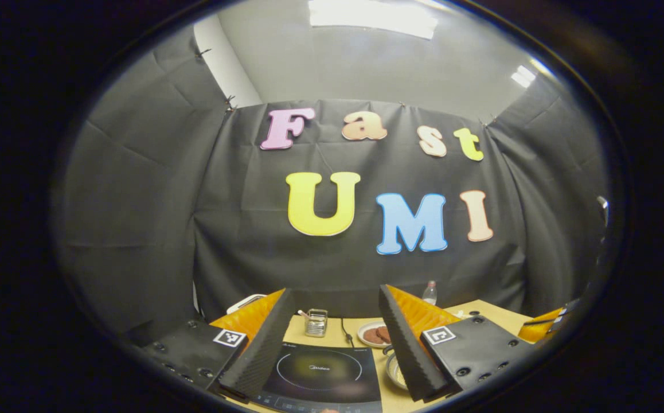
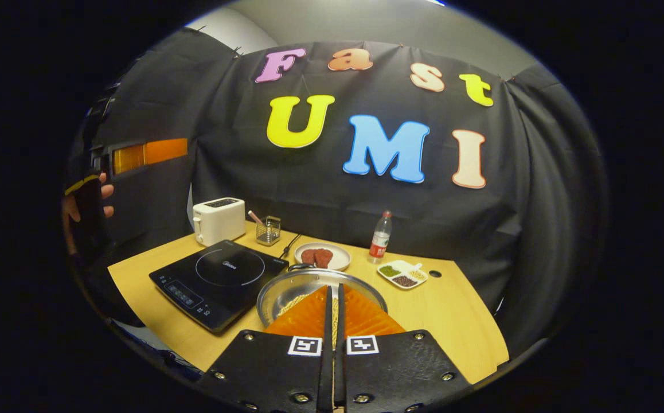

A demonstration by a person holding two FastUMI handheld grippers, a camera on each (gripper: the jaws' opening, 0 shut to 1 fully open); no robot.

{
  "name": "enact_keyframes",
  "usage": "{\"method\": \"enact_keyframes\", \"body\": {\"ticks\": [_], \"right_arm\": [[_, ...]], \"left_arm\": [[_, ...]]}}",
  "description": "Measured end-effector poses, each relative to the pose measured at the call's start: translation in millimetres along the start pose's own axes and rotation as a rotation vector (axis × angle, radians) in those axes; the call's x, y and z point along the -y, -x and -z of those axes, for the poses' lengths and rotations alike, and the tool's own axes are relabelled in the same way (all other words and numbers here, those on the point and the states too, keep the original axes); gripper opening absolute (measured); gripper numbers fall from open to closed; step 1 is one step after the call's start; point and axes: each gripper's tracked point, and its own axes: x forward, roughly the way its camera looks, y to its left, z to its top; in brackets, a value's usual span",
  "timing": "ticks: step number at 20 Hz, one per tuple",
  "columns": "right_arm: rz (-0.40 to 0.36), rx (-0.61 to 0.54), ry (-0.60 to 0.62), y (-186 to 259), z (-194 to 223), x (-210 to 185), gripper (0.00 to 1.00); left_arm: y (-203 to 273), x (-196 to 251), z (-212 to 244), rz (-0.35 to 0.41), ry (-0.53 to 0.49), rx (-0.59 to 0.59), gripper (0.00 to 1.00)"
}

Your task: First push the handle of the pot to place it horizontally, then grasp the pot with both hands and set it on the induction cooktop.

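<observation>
Nearest the lens in the right gripper view, the right tool (image 2: 335, 304) is clenched, its two fingers pressed together with nothing between them, their tips hanging just over the near rim of the pot (image 2: 303, 287). The pot, a shallow metal pan with pale grains in it, stands on the desk (image 2: 458, 310) straight ahead of this tool and just to the right of the induction cooktop (image 2: 217, 281), their edges near but seemingly not touching. A small dark loop on the far rim (image 2: 300, 267) looks like a handle; how it lies against the rim is too small to tell, and whether the first step is done cannot be judged from here. In the left gripper view, the left tool (image 1: 332, 338) is released, fingers spread wide, and it hovers above the cooktop (image 1: 323, 373), with the pot's rim (image 1: 392, 370) peeking out low beside its right-hand finger. So the pot lies to the right of the left tool and directly in front of the right one; the right tool is the nearer, and the far-side handle sits beyond the pot from both. A plate of brown patties (image 2: 322, 256), a bottle (image 2: 381, 235), a toaster (image 2: 218, 219) and a small divided dish (image 2: 403, 274) stand further back.
</observation>
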Motion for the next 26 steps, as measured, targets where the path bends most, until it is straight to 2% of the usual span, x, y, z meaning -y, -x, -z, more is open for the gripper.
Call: {"method": "enact_keyframes", "body": {"ticks": [1,2,4,7,13,15,16,17,19,24,25,26], "right_arm": [[-0.017,-0.031,-0.008,-3.1,12.1,0.7,0.02],[-0.026,-0.056,-0.007,-5.3,23.8,3.7,0.02],[-0.056,-0.100,0.007,-12.0,43.4,7.3,0.02],[-0.102,-0.172,0.003,-23.3,72.6,11.3,0.02],[-0.229,-0.305,0.021,-34.0,122.7,-2.8,0.02],[-0.278,-0.347,0.023,-39.7,135.3,-9.0,0.02],[-0.298,-0.369,0.022,-41.5,142.7,-11.2,0.02],[-0.312,-0.388,0.022,-44.5,146.8,-11.9,0.02],[-0.329,-0.430,0.025,-50.9,157.1,-9.2,0.02],[-0.343,-0.462,0.018,-59.0,165.8,3.3,0.01],[-0.341,-0.467,0.025,-59.1,167.1,8.1,0.01],[-0.336,-0.471,0.029,-60.5,169.2,14.0,0.01]], "left_arm": [[-2.9,2.7,0.9,-0.005,-0.001,0.000,0.94],[-6.8,6.7,2.7,-0.009,-0.005,-0.005,0.96],[-11.6,13.5,6.7,-0.019,-0.014,-0.014,0.94],[-18.1,22.4,13.4,-0.032,-0.017,-0.027,0.96],[-34.2,32.8,24.8,-0.068,-0.025,-0.059,0.94],[-38.3,36.2,27.3,-0.076,-0.031,-0.064,0.99],[-40.8,37.8,27.9,-0.081,-0.035,-0.067,0.94],[-43.9,38.6,30.1,-0.085,-0.037,-0.070,0.94],[-48.9,42.4,34.5,-0.093,-0.040,-0.082,0.99],[-56.4,54.3,48.4,-0.098,-0.040,-0.108,0.96],[-59.1,56.6,50.4,-0.098,-0.044,-0.110,0.99],[-61.2,58.9,51.1,-0.098,-0.047,-0.112,0.96]]}}
